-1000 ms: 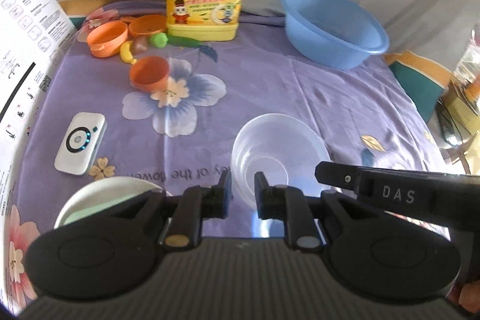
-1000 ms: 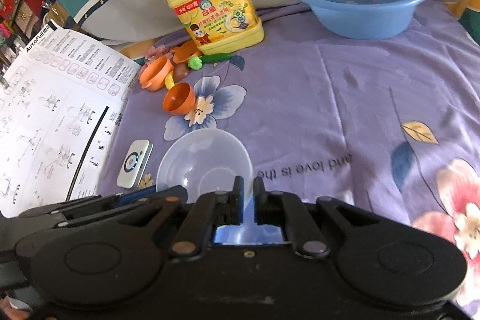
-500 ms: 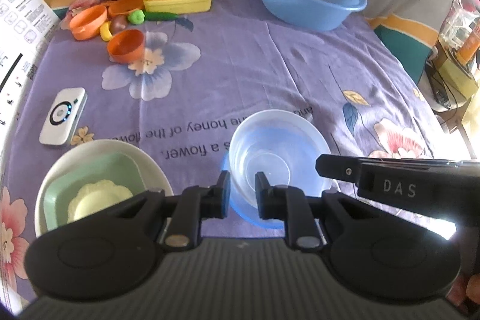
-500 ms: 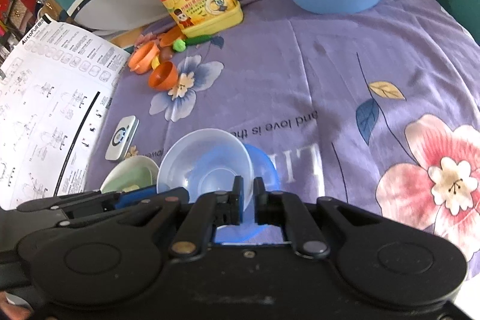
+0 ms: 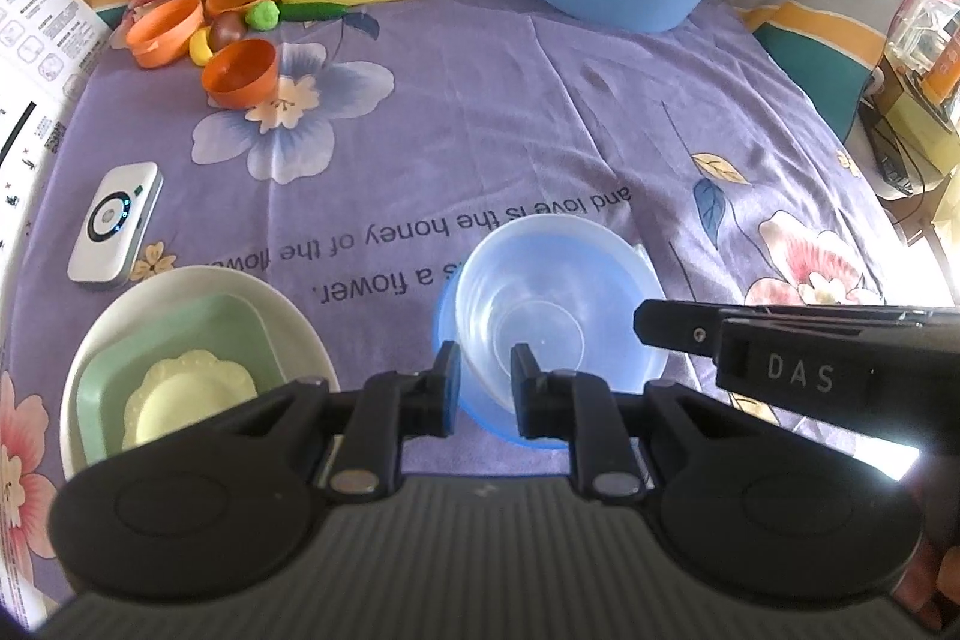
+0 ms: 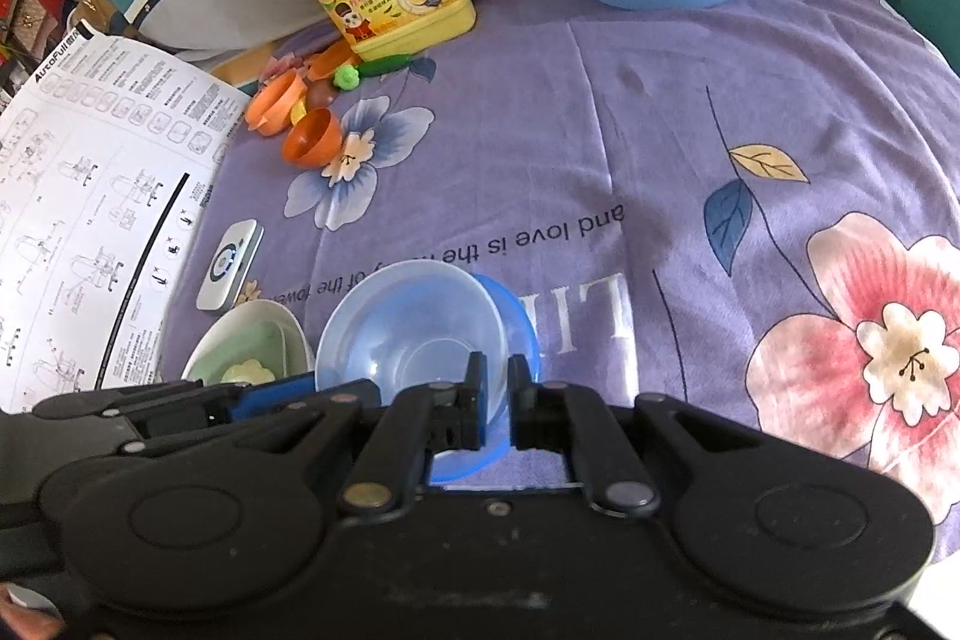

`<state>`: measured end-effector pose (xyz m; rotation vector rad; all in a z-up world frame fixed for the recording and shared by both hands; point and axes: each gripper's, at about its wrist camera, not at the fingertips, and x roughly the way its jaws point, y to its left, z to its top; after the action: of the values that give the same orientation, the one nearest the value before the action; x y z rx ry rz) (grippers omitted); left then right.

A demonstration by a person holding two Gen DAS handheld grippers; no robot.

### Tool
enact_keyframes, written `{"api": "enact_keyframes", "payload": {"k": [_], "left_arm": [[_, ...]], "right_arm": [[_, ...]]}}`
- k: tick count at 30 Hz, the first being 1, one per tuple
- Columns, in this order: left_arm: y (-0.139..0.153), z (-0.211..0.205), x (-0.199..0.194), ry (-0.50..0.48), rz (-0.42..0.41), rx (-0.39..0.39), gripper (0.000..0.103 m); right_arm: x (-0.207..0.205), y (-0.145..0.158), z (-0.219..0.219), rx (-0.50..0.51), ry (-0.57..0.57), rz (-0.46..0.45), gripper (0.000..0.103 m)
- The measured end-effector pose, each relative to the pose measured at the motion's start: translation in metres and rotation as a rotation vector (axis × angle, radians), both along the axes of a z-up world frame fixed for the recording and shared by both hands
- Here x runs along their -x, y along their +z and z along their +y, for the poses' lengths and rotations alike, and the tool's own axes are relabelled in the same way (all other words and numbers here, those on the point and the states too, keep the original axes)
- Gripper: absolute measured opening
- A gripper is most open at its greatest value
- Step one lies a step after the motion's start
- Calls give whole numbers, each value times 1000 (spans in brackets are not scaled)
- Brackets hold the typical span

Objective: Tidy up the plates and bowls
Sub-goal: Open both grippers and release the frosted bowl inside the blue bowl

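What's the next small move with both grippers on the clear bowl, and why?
Probably ease the clear bowl straight down into the blue bowl under it, then release. Left gripper and right gripper are each shut on its near rim, and it sits tilted and off-centre, the blue rim showing on one side.

Clear bowl (image 5: 558,304) upright over blue plate (image 6: 516,322); white plate (image 5: 180,292) holds green dish (image 5: 180,334)

Left gripper (image 5: 485,376) fingers clamping clear bowl (image 5: 558,304) rim, blue plate (image 5: 474,412) beneath, purple cloth (image 5: 510,112)
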<state>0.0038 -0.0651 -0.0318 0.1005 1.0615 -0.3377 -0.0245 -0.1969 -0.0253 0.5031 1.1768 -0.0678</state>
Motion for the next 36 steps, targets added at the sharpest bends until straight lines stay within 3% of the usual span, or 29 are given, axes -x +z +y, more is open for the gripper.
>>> {"api": "enact_keyframes", "payload": {"k": [10, 13, 15, 18, 20, 21, 23, 28, 36], "left_arm": [[-3, -1, -2, 0, 6, -1, 22], [2, 2, -1, 20, -20, -30, 42], [9, 7, -1, 51, -56, -59, 66], [20, 23, 0, 96, -101, -51, 85], [24, 34, 0, 123, -114, -35, 97], [25, 39, 0, 135, -116, -31, 103], [23, 48, -1, 148, -107, -28, 103], [12, 57, -1, 162, -58, -33, 103], [10, 55, 0, 141, -61, -11, 103]], "right_arm": [[-4, -6, 3, -7, 7, 18, 12], [-4, -3, 3, 3, -1, 12, 22], [-3, 2, 0, 12, -8, -1, 28], [-1, 11, -4, 46, -29, -27, 58], [0, 14, -6, 74, -43, -41, 84], [1, 14, -7, 79, -49, -45, 89], [1, 11, -9, 82, -67, -29, 103], [2, 4, -7, 84, -72, 7, 103], [1, 9, -1, 128, -50, 3, 103]]}}
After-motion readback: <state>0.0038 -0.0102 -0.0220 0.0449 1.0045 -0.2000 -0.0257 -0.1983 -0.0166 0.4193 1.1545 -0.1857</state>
